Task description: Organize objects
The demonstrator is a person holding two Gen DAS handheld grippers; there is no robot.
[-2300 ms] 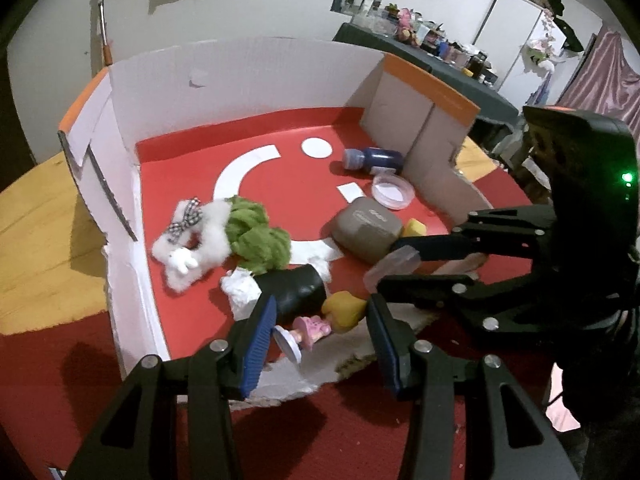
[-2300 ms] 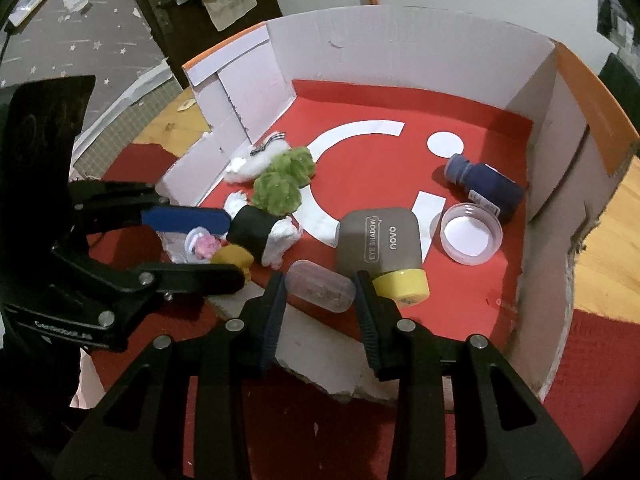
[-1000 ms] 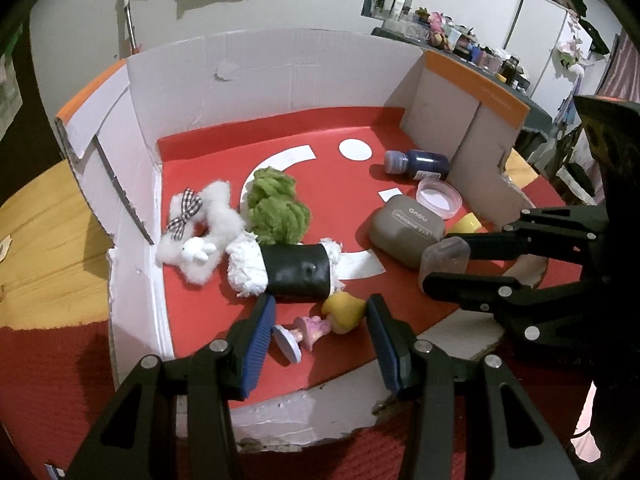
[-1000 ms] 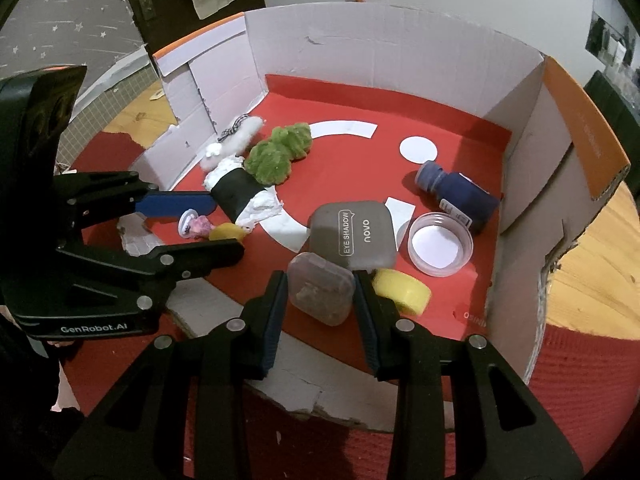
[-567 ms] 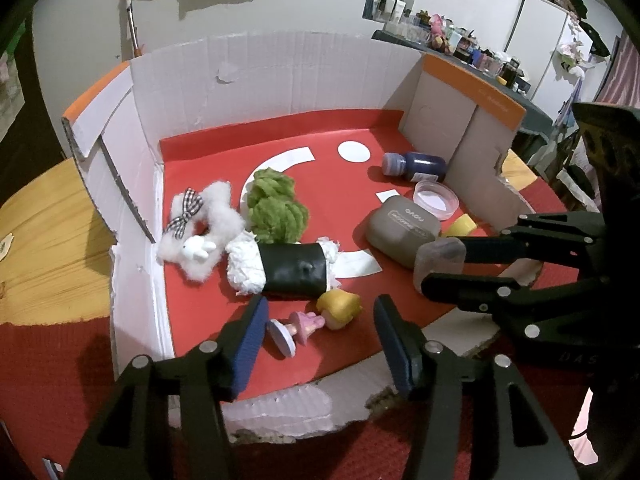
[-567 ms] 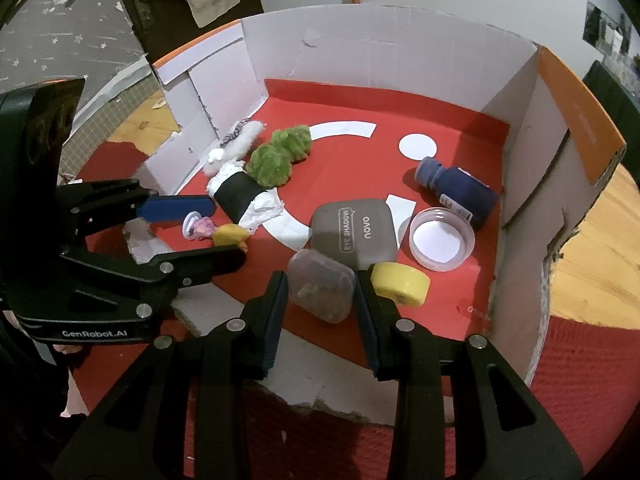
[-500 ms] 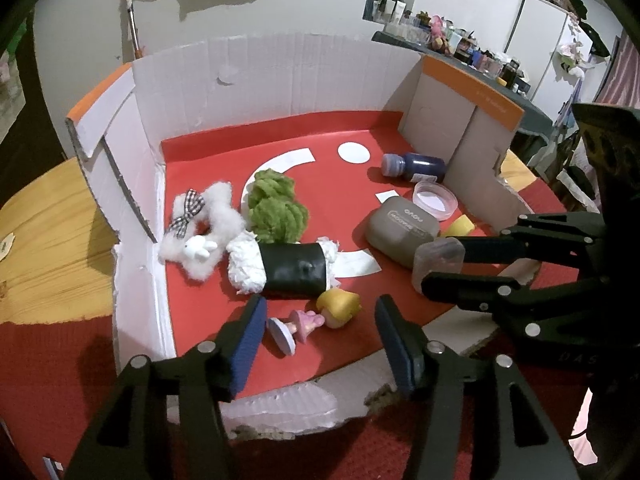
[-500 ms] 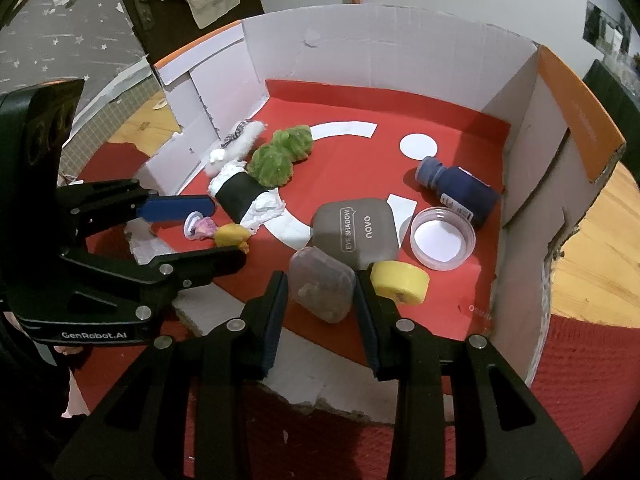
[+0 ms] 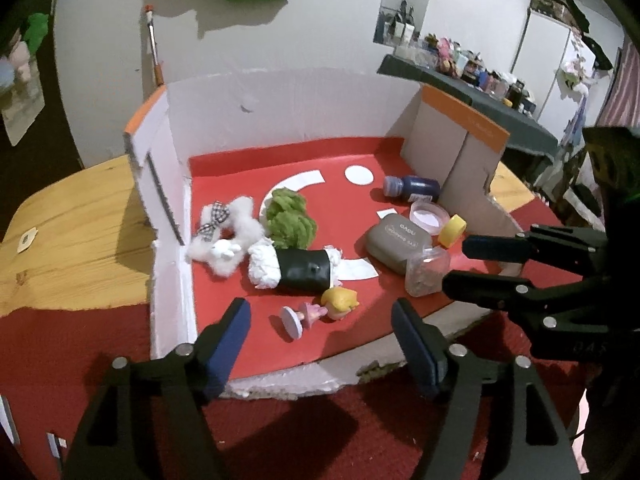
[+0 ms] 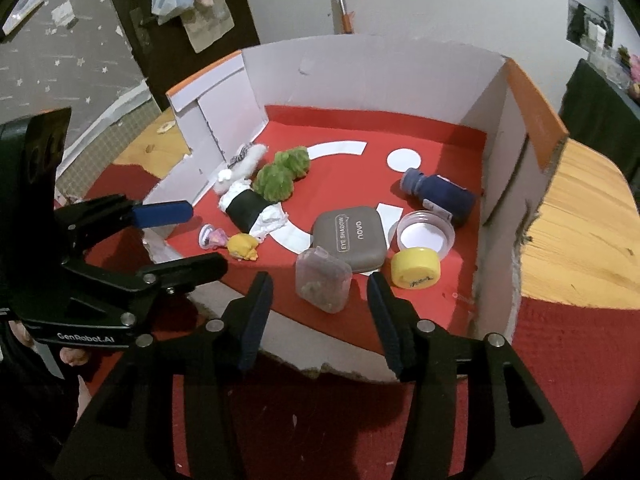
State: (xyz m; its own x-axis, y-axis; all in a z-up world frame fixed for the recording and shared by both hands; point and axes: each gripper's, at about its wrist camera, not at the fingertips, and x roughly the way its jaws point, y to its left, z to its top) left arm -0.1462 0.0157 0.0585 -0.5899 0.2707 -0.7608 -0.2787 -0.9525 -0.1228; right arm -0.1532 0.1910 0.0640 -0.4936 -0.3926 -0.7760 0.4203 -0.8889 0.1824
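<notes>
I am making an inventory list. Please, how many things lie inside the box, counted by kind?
Soft fluffy items: 3 (white, green, black-and-white)
Doll figure: 1
Containers: 5 (clear box, grey eyeshadow case, yellow cap, round dish, blue bottle)
Total: 9

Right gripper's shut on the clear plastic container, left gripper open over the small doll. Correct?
Not quite. The right gripper is open; the clear plastic container stands free on the red floor between its fingers, as the right wrist view shows. The left gripper is open near the small doll.
</notes>
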